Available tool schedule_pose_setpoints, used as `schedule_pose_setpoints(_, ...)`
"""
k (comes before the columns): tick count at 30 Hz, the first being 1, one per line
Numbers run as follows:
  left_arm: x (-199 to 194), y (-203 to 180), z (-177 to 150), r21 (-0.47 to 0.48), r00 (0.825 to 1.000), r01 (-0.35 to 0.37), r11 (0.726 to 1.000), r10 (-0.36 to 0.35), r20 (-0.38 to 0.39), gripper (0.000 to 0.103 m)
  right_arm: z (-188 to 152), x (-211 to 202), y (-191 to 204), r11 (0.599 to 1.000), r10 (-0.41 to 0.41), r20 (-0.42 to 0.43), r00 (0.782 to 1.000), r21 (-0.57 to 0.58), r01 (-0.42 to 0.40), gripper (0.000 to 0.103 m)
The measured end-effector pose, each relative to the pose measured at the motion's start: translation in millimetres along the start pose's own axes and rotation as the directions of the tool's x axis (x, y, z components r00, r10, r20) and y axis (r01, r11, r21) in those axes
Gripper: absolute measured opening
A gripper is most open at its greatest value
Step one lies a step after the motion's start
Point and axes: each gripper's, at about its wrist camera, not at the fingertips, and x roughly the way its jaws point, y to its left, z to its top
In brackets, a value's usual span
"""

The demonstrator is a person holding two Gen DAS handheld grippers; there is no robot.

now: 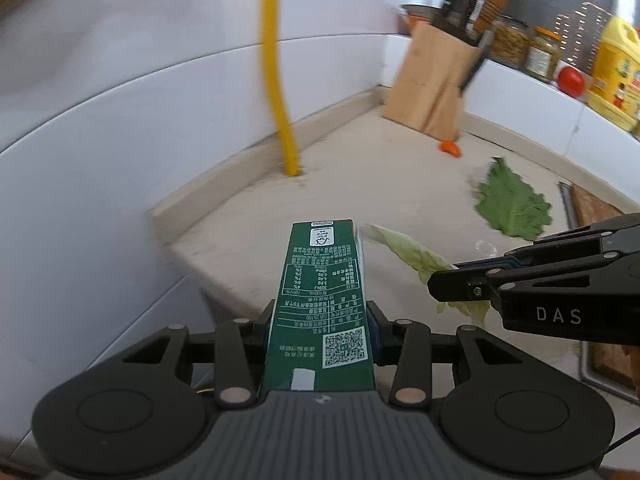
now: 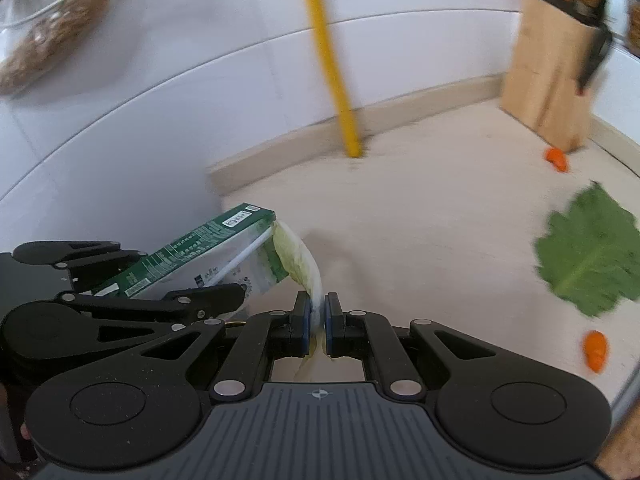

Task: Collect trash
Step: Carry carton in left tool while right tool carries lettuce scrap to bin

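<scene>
My left gripper [image 1: 320, 312] is shut on a green milk carton [image 1: 320, 292], which sticks out forward between its fingers. The same carton [image 2: 208, 252] shows at the left of the right wrist view. My right gripper [image 2: 318, 312] is shut on a pale cabbage leaf [image 2: 300, 256], which hangs above the counter beside the carton's far end. In the left wrist view the right gripper [image 1: 444, 284] reaches in from the right with the pale leaf [image 1: 416, 256] in it. A dark green leaf [image 2: 592, 260] and two orange carrot pieces [image 2: 596, 350] [image 2: 558, 159] lie on the beige counter [image 2: 420, 220].
A wooden knife block [image 1: 432, 84] stands in the far corner. A yellow pipe [image 1: 280, 80] rises from the counter along the white tiled wall. Jars, a red tomato [image 1: 571, 81] and a yellow oil bottle [image 1: 616, 72] line a ledge at right. A wooden board [image 1: 592, 208] lies right.
</scene>
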Motion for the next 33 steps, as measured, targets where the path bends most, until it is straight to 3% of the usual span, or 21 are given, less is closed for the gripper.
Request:
schedule_pose_setpoints(17,-34.2,69.4,-43.3,-0.144,0.991,-0.131,0.981,0.131,-0.007,0.036,8.7,38.5,79.9,0.984,0.120,-0.054,0.991,-0.123,-0.126,0.010)
schedule_pose_setpoints(33,-36.3,111.8,-72.7,-0.225,0.985,-0.170,0.959,0.164,-0.043,0.036,2.9,75.4,127.7,0.974,0.137,-0.116,0.984,-0.166,-0.155,0.010)
